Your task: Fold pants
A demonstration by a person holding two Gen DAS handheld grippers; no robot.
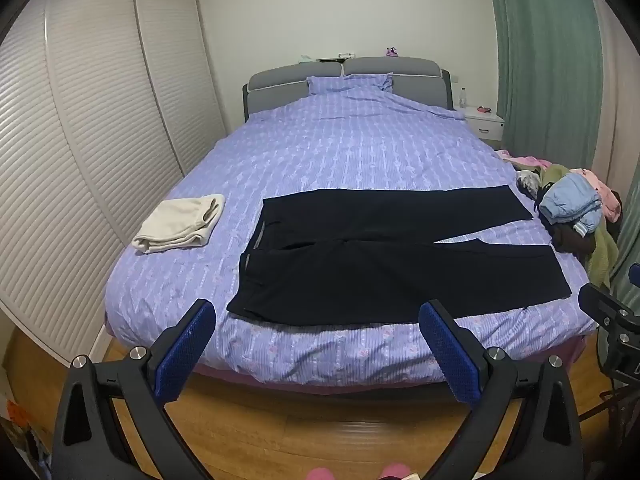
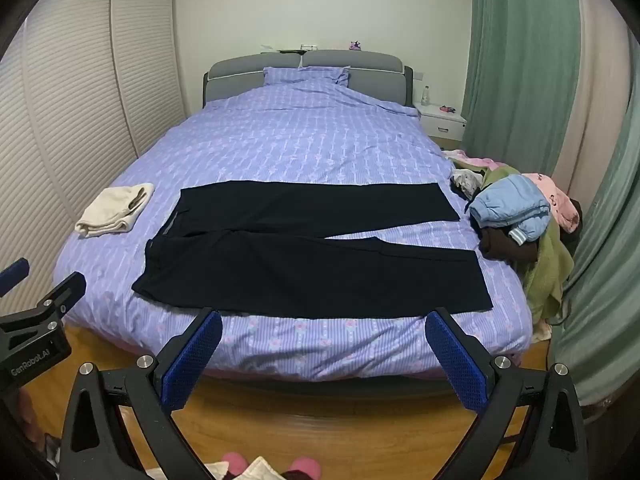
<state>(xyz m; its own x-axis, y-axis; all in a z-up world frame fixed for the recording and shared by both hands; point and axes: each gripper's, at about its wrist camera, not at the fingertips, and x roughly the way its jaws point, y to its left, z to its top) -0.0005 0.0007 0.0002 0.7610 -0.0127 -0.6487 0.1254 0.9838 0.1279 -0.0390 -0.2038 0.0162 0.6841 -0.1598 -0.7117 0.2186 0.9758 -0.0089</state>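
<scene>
Black pants (image 1: 384, 256) lie spread flat across the near end of the bed (image 1: 340, 148), waistband to the left, both legs stretching right with a narrow gap between them. They also show in the right wrist view (image 2: 304, 248). My left gripper (image 1: 318, 320) is open and empty, held back over the floor in front of the bed's foot edge. My right gripper (image 2: 324, 328) is open and empty, likewise in front of the foot edge, to the right of the left one. Neither touches the pants.
A folded cream garment (image 1: 180, 222) lies on the bed left of the pants. A pile of clothes (image 2: 520, 216) sits at the bed's right edge. Wardrobe doors (image 1: 80, 140) stand left, green curtain (image 2: 520, 60) and nightstand (image 2: 440, 120) right. Wooden floor (image 1: 320, 432) lies below.
</scene>
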